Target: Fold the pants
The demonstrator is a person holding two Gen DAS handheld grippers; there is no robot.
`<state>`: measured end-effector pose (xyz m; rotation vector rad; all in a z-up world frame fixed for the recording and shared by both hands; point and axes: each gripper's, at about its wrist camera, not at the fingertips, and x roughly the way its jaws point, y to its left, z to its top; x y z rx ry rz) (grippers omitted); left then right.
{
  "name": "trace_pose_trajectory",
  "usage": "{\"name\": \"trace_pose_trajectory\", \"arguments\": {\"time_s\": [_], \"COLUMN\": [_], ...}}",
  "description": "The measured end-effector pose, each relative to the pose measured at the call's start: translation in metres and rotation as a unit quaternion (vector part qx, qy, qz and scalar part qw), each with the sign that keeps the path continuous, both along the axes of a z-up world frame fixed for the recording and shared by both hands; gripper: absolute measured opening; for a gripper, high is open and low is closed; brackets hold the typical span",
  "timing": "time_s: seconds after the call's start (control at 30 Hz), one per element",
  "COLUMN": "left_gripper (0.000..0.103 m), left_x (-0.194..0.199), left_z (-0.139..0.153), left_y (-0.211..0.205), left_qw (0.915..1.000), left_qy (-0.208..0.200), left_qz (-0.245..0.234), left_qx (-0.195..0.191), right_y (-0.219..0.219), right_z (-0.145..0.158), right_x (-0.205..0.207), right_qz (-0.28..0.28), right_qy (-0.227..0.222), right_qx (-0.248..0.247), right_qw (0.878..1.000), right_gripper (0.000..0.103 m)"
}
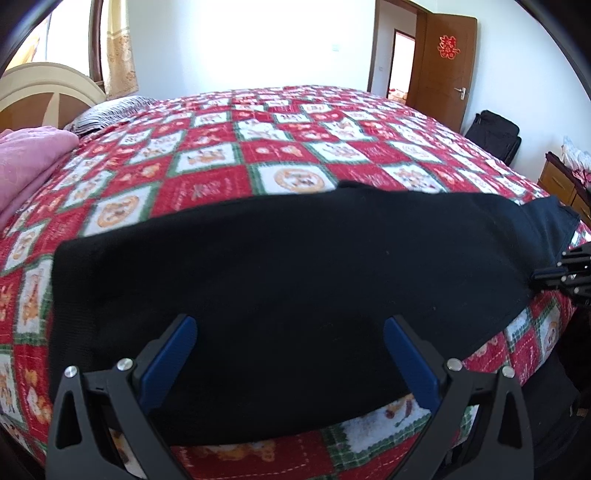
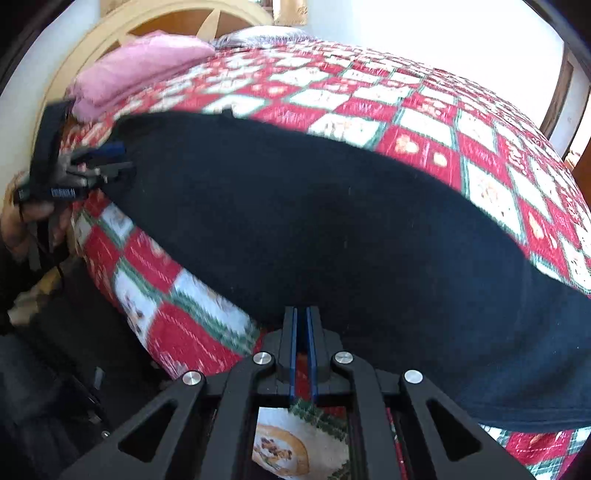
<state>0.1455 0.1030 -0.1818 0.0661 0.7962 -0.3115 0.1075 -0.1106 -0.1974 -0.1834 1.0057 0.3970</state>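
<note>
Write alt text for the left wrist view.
Black pants lie spread across a red, white and green patterned quilt on a bed, with the open left gripper over their near edge. The right gripper meets the fabric at the right edge; a brown wooden door stands open behind.

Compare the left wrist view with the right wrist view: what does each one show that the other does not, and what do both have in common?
Only the left wrist view shows the open brown door with its red paper decoration, a black bag on the floor, and the left gripper with jaws spread wide over the cloth. Only the right wrist view shows the right gripper shut on the near edge of the black pants. Both show the pants lying on the red patterned quilt, the folded pink cloth and the headboard.
</note>
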Motion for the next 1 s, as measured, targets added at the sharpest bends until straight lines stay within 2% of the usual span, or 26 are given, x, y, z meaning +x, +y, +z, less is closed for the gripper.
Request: {"name": "trace_pose_trajectory", "arguments": {"time_s": [0.1, 0.2, 0.23, 0.27, 0.3, 0.33, 0.47, 0.57, 0.83, 1.0], "left_gripper": [0.103, 0.103, 0.103, 0.103, 0.103, 0.103, 0.103, 0.103, 0.103, 0.103], "left_x": [0.002, 0.006, 0.007, 0.009, 0.01, 0.011, 0.014, 0.014, 0.012, 0.009], "left_z": [0.004, 0.003, 0.003, 0.003, 0.002, 0.001, -0.006, -0.008, -0.008, -0.007], "left_y": [0.01, 0.02, 0.025, 0.029, 0.033, 0.038, 0.049, 0.049, 0.052, 0.053], "left_qw": [0.9996, 0.9989, 0.9986, 0.9982, 0.9977, 0.997, 0.9956, 0.9957, 0.9957, 0.9954], "left_qy": [-0.012, -0.012, -0.011, -0.011, -0.011, -0.012, -0.006, -0.01, -0.011, -0.008], "left_qz": [0.019, 0.038, 0.045, 0.053, 0.06, 0.068, 0.083, 0.077, 0.079, 0.079], "left_qx": [0.017, 0.025, 0.025, 0.027, 0.031, 0.036, 0.042, 0.05, 0.048, 0.054], "right_y": [0.004, 0.023, 0.028, 0.034, 0.039, 0.045, 0.061, 0.071, 0.074, 0.054], "right_z": [0.013, 0.011, 0.009, 0.007, 0.006, 0.005, -0.007, -0.012, -0.015, -0.002], "right_x": [0.009, 0.02, 0.023, 0.026, 0.028, 0.029, 0.033, 0.025, 0.018, 0.02], "right_qz": [-0.004, 0.01, 0.016, 0.022, 0.029, 0.034, 0.048, 0.05, 0.056, 0.028], "right_qy": [-0.014, -0.02, -0.019, -0.018, -0.017, -0.018, 0.008, -0.007, -0.01, -0.012], "right_qx": [0.024, 0.012, 0.012, 0.016, 0.025, 0.038, 0.074, 0.059, 0.042, 0.069], "right_qw": [1.0, 1.0, 1.0, 0.999, 0.999, 0.999, 0.996, 0.997, 0.997, 0.997], "right_gripper": [0.005, 0.011, 0.024, 0.046, 0.055, 0.06, 0.06, 0.061, 0.062, 0.062]}}
